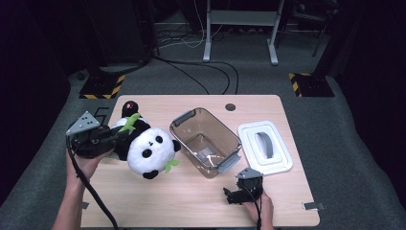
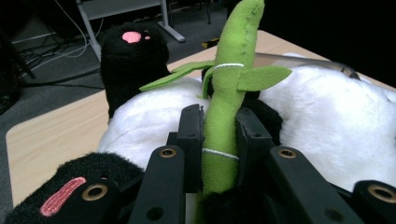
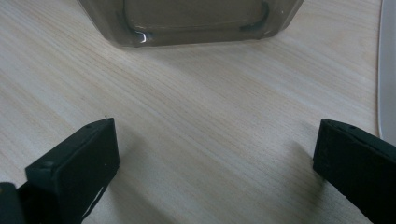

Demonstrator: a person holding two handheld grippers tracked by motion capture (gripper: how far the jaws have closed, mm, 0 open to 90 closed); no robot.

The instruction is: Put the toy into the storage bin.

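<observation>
Left claw (image 2: 219, 135) clamped on thin green felt bamboo stalk (image 2: 226, 93) of black-and-white plush panda (image 1: 143, 146); stalk may slip or tear, dropping panda short of clear plastic tub (image 1: 206, 141). Right claw (image 3: 215, 163) wide open, empty, near tub.

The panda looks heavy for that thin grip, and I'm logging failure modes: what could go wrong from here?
1. The left gripper pinches only the green bamboo stalk, so the soft stalk might slip out or its stitching strain, dropping the panda.
2. The panda looks about as wide as the open bin; it may catch on the rim and tip or push the bin.
3. The right gripper rests open on the table, not steadying the bin.
</observation>
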